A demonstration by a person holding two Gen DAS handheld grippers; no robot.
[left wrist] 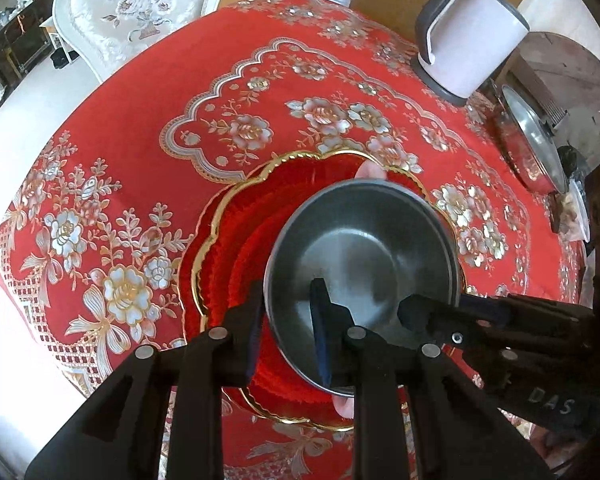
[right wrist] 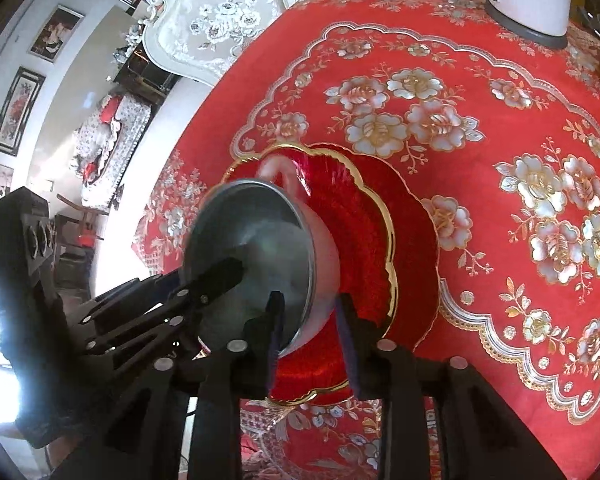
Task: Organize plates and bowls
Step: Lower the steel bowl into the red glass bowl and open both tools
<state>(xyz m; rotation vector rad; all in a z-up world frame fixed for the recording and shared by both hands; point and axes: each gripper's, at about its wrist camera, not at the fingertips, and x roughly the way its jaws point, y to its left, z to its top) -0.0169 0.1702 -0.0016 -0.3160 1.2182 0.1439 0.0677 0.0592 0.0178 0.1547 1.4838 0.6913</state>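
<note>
Fingers of the left gripper [left wrist: 288,328] straddle the near-left rim of the metal bowl [left wrist: 364,256], one blue pad inside the bowl and one outside against its wall, pinching the rim. In the same view the right gripper [left wrist: 428,316] comes in from the right, one black finger reaching over the rim into the bowl; from its own camera the right gripper [right wrist: 312,332] has one pad inside the metal bowl [right wrist: 252,252] and one outside on the pale outer wall, clamped on the near rim. The left gripper [right wrist: 216,276] shows there at the left, one finger over the rim.

The bowl sits on the red plate [left wrist: 228,248], a scalloped plate with a gold edge; the bowl lies toward the plate's right side and overhangs or covers that edge, so whether it rests flat cannot be told. In the right wrist view the red plate [right wrist: 372,232] shows bare to the right of the bowl.

Beyond the plate the red flowered tablecloth [left wrist: 140,120] is open to the left and far side. At the far right stand a white kettle [left wrist: 468,36] and a lidded pan [left wrist: 536,140], well apart from the plate. A white chair [left wrist: 140,8] stands past the far table edge.
</note>
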